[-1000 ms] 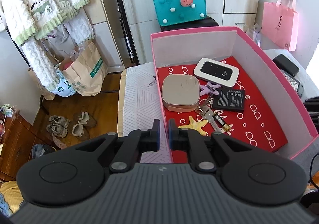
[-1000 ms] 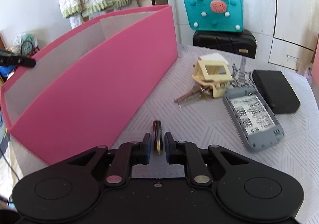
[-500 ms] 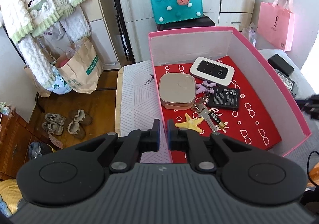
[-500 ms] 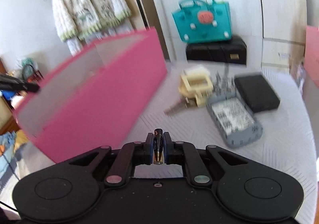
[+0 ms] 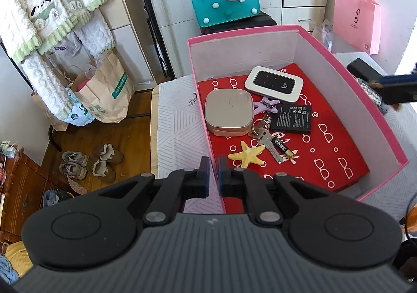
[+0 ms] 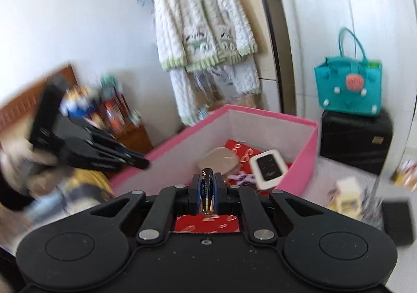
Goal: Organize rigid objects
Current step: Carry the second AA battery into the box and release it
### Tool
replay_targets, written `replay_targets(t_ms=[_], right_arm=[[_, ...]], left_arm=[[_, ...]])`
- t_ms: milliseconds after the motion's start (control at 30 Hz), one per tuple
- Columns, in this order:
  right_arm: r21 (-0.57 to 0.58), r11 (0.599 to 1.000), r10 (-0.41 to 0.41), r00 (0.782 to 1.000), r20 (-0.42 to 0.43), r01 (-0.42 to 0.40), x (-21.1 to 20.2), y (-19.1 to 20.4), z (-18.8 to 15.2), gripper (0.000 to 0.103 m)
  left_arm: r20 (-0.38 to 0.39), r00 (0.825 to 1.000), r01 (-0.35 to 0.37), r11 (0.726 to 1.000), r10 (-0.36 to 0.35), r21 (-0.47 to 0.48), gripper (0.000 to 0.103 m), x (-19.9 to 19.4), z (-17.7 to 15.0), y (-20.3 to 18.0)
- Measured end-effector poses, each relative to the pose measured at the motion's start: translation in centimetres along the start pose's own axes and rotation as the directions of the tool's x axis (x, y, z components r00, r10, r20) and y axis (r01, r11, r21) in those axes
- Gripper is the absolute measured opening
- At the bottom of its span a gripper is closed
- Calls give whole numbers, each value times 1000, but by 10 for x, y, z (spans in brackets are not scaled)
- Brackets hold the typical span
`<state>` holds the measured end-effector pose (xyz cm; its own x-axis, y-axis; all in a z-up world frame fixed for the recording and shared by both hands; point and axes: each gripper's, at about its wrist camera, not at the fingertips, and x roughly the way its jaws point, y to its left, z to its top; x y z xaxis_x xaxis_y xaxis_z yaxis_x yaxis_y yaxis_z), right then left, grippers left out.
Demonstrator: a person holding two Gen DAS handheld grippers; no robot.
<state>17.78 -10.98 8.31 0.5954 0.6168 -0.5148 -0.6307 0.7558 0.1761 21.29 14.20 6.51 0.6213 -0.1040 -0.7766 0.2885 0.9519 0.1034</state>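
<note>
Since a second ago the right hand-held gripper (image 6: 207, 190) has risen from the quilted white surface (image 5: 177, 126) beside the pink box (image 5: 385, 121) and now looks over the box's near wall into it; the battery (image 6: 206, 188) that then lay between its parted fingers is now clamped upright between them, black body with a gold end at the bottom. The right wrist view is blurred at its edges. The left hand-held gripper (image 5: 213, 179) has kept its place at the lower middle of its own frame, its jaws closed on the thin left wall of the box, one finger outside and one inside.

In the left wrist view the box fills the centre and right, lined with red paper printed with white glasses. On it lie a beige rounded case (image 5: 229, 112), a white and black pocket router (image 5: 274, 83) further up, a purple clip (image 5: 265, 106) between them, a flat black battery pack (image 5: 291, 118), a key on a ring (image 5: 263, 134) with a second cylindrical battery (image 5: 282, 149) across it, and a yellow starfish (image 5: 247, 154) nearest the gripper. The right gripper's tip shows blurred at the right edge of that frame, above the box's right wall.

In the lower right of the right wrist view, outside the box, sit a cream plastic piece (image 6: 346, 192) and a black block (image 6: 398, 222).
</note>
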Motion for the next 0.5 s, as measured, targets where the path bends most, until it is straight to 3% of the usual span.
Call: replay_targets(t_ms=[167,367,500], right_arm=[[-135,981,-145,988,-54,137,33,6,9,12],[-163,953,-269,960,-75,254,53,3,11,14],[-77,968,-242,969,-47,238,37,-8,14,18]], left_arm=[[25,997,70,994,-68,-88,6,-1,-1,19],[51,997,60,996,-56,-71,6,-5,-3,15],[65,996,68,995,-63,-72,6,-8,-3,18]])
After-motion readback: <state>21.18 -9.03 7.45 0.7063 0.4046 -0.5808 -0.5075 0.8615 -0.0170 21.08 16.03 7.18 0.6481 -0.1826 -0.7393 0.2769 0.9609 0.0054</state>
